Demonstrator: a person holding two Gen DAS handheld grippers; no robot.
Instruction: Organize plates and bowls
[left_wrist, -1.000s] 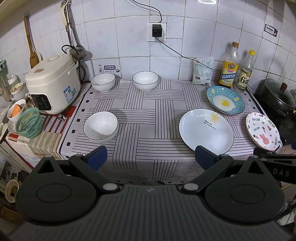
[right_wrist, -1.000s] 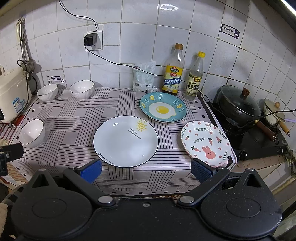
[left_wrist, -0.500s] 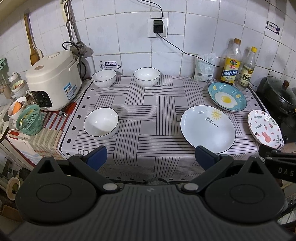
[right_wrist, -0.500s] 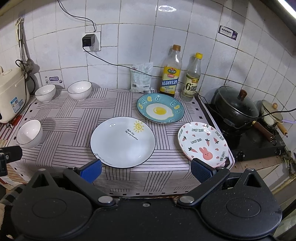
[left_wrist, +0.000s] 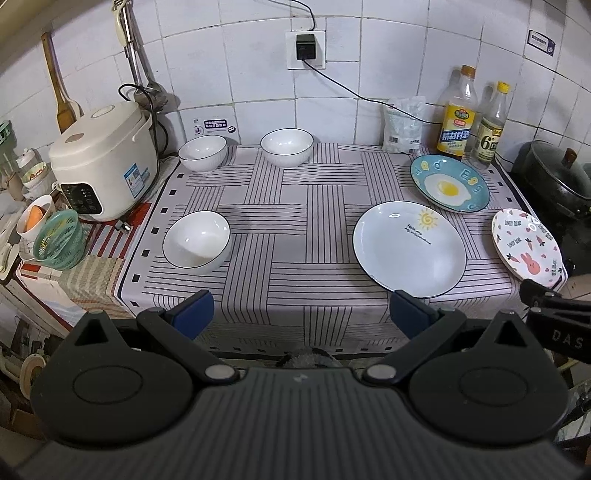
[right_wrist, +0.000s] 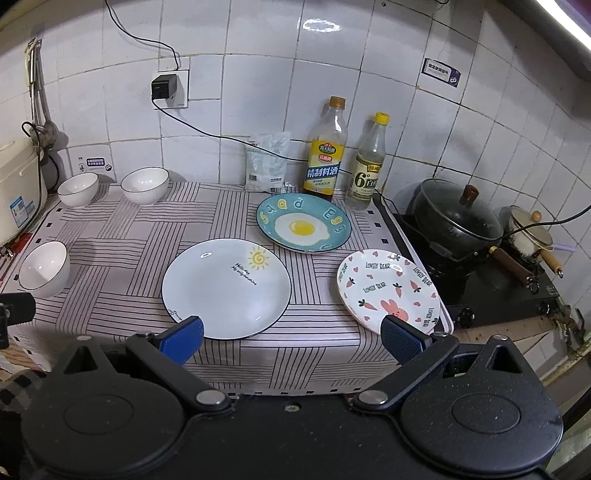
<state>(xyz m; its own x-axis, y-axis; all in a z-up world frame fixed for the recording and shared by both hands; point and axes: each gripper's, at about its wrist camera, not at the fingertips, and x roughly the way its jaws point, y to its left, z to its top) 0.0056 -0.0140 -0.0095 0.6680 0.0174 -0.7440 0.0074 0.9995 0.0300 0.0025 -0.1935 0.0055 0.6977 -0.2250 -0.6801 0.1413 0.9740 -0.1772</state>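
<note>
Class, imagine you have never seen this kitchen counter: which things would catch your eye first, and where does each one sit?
The blue fried-egg plate stands out at the back right of the striped cloth, before two bottles. Nearer lie the big white sun plate and, at the right edge, the rabbit plate. Three white bowls keep to the left, and both open grippers hover empty at the front edge.

Glossy ceramic plates (right_wrist: 226, 288) — matt striped cloth (left_wrist: 295, 229)

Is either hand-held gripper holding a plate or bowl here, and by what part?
Nothing is held. The left hand-held gripper and right hand-held gripper are both open and empty, short of the dishes.
</note>
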